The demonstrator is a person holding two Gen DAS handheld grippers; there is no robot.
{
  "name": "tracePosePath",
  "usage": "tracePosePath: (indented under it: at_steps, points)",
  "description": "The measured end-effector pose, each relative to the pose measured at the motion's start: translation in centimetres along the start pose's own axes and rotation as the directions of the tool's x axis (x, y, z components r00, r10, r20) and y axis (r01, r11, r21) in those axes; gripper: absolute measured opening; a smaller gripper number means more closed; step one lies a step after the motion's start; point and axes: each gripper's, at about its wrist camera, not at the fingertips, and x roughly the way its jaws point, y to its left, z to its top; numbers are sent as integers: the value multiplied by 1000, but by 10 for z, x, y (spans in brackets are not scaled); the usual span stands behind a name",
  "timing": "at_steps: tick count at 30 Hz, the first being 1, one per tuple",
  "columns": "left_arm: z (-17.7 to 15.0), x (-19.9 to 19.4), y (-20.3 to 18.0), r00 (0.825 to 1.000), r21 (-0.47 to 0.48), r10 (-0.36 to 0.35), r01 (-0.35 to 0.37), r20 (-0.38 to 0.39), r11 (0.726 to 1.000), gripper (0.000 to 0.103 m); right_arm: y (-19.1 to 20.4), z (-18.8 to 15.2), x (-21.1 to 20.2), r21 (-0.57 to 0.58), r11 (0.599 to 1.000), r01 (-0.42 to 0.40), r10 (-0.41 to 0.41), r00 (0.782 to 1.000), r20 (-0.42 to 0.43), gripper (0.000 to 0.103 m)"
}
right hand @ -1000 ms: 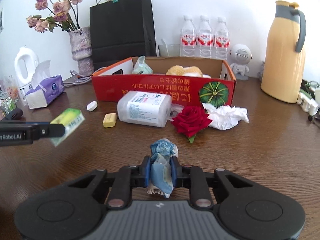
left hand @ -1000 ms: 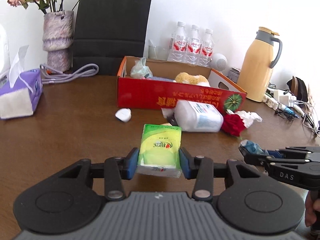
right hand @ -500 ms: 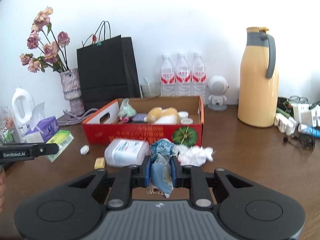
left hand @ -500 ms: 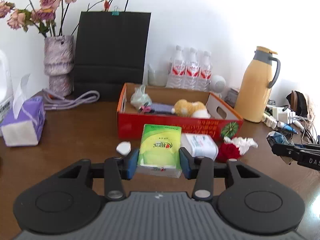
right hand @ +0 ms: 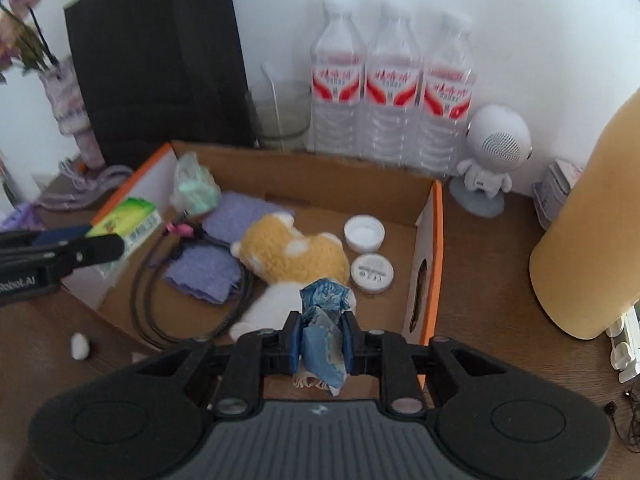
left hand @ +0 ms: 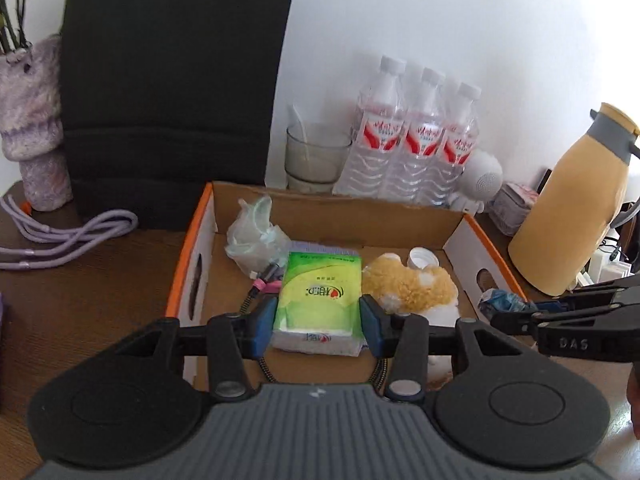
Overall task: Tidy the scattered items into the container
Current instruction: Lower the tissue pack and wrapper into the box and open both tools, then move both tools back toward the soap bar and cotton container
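The tissue pack (left hand: 318, 300), soft and light, was pinched across its sides by the left gripper (left hand: 319, 324) above the box (left hand: 494, 254); the crushable blue wad (right hand: 322, 328) was squeezed by the right gripper (right hand: 321, 344).

Bright, even daylight washes out the white wall (left hand: 460, 20); fisheye bending and dark corners, slight motion blur.

Looks like home/office desk: brown wood tabletop (right hand: 500, 264) vs white wall, vase (left hand: 32, 128) w/ dried flowers, black paper bag (left hand: 168, 80), 3 water bottles (right hand: 392, 88), yellow thermos jug (left hand: 572, 216), robot-shaped speaker (right hand: 492, 152), power strip w/ cables (right hand: 624, 356) at edge.
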Motion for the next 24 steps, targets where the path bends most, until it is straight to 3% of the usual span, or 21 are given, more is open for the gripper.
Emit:
tracePosePath:
  at_steps: [2,5,9,14,17,19,20,24]
  points:
    - [1,19,-4,998,10,2,-1,-65,1000,46,1,8,18,-21,997,77,-78,995,-57,19]
    - [3,44,-11,992,58,20,-13,-128,998,46,2,15,41,-39,994,99,-103,986,-130,20]
    - [1,67,-10,978,45,17,-8,-208,999,49,5,17,65,-45,991,125,-131,970,-206,34]
    - [4,59,-9,974,52,-20,32,-227,998,58,-6,24,62,30,996,86,-78,977,-200,46]
    - [15,45,-5,976,50,11,0,-217,999,64,-20,31,49,146,989,23,5,981,-192,51]
    - [23,36,-2,974,40,26,-17,-223,999,68,-27,35,36,221,975,-18,59,983,-176,63]
    - [26,31,-2,972,39,26,-17,-232,999,71,-29,37,29,242,970,-31,72,984,-163,65]
    - [29,10,-3,971,32,52,-45,-235,998,81,-23,37,-4,250,968,-26,54,993,-106,76]
